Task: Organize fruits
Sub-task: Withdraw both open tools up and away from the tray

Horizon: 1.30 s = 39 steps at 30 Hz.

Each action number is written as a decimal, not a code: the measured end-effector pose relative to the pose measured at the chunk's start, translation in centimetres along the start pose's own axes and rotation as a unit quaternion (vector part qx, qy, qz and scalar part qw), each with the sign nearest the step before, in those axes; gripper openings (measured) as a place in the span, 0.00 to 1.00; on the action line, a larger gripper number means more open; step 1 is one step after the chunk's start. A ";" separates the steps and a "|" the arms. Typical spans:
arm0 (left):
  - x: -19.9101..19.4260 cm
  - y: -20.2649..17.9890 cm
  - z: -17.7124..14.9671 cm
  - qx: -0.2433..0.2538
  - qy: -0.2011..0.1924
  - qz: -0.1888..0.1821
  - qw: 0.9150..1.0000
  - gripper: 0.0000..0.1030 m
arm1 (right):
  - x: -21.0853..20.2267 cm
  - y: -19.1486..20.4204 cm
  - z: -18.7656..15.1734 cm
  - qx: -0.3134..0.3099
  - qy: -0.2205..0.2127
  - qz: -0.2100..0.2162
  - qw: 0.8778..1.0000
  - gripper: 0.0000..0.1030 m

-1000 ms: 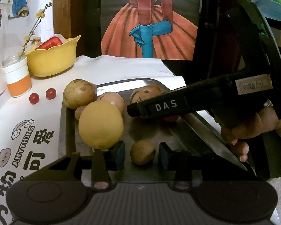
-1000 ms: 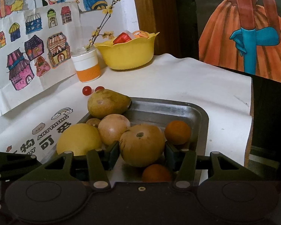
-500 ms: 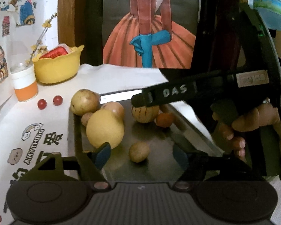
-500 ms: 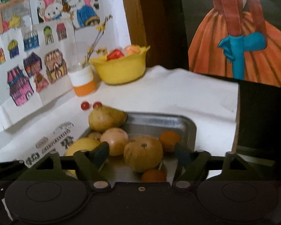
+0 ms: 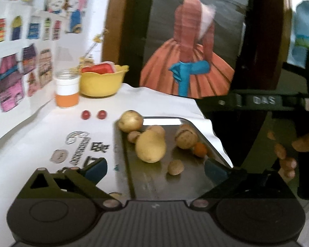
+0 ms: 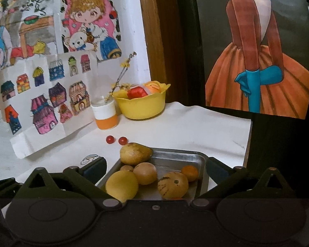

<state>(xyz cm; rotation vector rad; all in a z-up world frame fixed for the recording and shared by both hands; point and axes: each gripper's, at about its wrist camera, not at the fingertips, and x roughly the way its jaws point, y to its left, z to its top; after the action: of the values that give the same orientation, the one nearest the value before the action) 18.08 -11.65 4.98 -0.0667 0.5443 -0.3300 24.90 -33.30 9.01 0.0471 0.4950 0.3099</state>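
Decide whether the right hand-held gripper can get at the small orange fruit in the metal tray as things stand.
Probably yes. The right hand-held gripper is open and empty, and the orange fruit lies uncovered near the tray's far right corner. The striped brown fruit beside it crowds one side.

Tray (image 6: 203, 160): sits on the tablecloth (image 6: 195, 127), near its front edge.
In the tray: pear (image 6: 135, 153) at the back left corner, round fruit (image 6: 121, 185) at front left, striped fruit (image 6: 173, 185) to its right, tangerine (image 6: 190, 173) behind that one.
Behind the tray: two cherry tomatoes (image 6: 116, 140) side by side on the cloth.
Further back: cup (image 6: 105, 114), with the bowl (image 6: 141, 106) just to its right.
Left: drawings (image 6: 45, 94) leaning against the wall.
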 end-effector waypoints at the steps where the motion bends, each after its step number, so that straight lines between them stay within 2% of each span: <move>1: -0.4 0.4 -0.1 -0.007 -0.002 0.003 1.000 0.99 | -0.5 0.3 -0.1 -0.001 -0.001 0.001 1.000 0.99; 11: -4.0 3.4 -1.9 -0.060 -0.019 0.061 0.996 0.99 | -4.3 3.1 -2.8 0.000 -0.002 0.010 1.000 0.99; 23: -8.9 4.0 -5.0 -0.070 -0.025 0.081 0.994 0.99 | -8.9 7.4 -7.1 -0.005 0.013 0.009 1.000 0.99; 39: -15.0 6.5 -8.0 -0.102 -0.028 0.137 0.985 1.00 | -13.3 14.6 -13.0 0.005 0.010 0.002 1.000 0.99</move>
<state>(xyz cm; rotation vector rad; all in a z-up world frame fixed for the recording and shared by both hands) 3.77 -0.41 4.67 -0.1958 0.5218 -0.0036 3.51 -23.84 5.47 0.0546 0.5172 0.3125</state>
